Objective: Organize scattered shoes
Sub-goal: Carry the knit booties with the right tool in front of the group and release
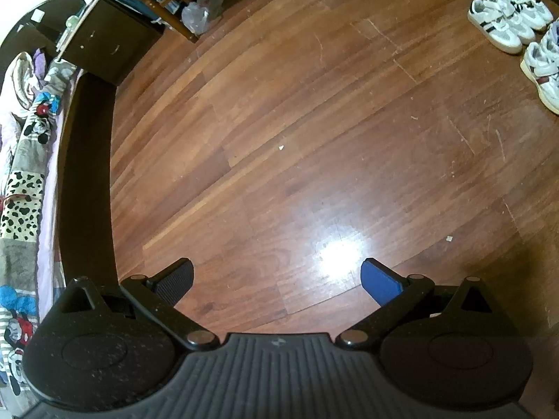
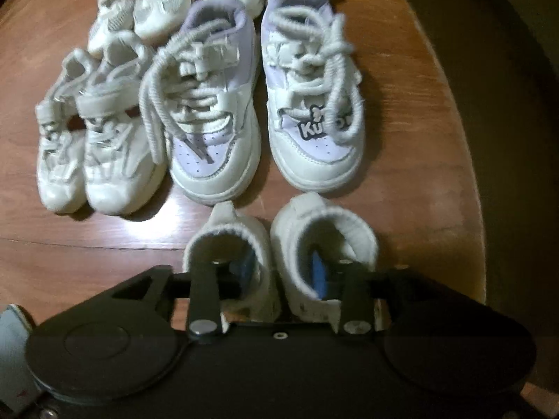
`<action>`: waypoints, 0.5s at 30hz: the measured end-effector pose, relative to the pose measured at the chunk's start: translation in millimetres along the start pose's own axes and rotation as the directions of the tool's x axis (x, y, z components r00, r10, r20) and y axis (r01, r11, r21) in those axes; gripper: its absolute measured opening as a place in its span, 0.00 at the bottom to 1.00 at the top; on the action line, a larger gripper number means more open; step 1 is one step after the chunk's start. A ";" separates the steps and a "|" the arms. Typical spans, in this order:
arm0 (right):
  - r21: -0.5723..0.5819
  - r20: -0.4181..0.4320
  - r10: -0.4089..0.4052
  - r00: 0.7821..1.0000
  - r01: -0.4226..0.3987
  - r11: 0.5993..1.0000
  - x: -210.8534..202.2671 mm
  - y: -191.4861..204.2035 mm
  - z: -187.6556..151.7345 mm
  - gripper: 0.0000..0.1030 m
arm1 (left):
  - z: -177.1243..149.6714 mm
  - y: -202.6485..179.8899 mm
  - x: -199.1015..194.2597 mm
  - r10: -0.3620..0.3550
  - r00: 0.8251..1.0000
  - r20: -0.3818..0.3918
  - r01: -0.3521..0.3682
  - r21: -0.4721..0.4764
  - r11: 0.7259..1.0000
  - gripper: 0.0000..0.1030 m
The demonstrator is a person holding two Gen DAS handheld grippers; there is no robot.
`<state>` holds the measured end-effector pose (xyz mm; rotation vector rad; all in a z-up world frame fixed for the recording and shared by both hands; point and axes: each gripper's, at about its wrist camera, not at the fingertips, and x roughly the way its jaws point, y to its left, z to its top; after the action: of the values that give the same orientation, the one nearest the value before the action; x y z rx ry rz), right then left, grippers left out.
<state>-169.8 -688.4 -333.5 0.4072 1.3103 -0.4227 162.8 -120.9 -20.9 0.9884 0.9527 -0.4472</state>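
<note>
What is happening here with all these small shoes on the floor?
A person with two handheld grippers is lining up children's shoes on the wooden floor. The right gripper has one finger inside each shoe of a white pair, placed in front of the purple laced pair. The left gripper is open and empty.

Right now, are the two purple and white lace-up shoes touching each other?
Apart. The right wrist view shows a strip of bare wooden floor between the left purple and white shoe and the right one, from toes to heels.
</note>
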 end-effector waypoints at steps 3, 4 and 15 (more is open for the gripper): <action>0.007 0.037 0.016 0.999 -0.017 1.000 -25.0 -6.1 -10.8 0.41 | -5.9 4.5 -7.4 0.008 1.000 0.012 -0.008 -0.010 1.000 1.00; 0.019 0.047 0.022 0.999 -0.023 1.000 -33.1 -9.6 -15.5 0.42 | -9.1 6.9 -12.4 0.013 1.000 0.019 -0.013 -0.015 1.000 0.99; -0.176 0.006 0.171 0.985 -0.168 0.970 -49.0 95.6 -36.6 0.44 | -53.1 34.5 -51.3 0.064 0.996 0.065 -0.059 -0.083 0.995 1.00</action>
<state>-161.0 -584.4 -288.7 0.3628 1.2694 -0.1663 134.6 -62.3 28.2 0.9213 0.8710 -0.3849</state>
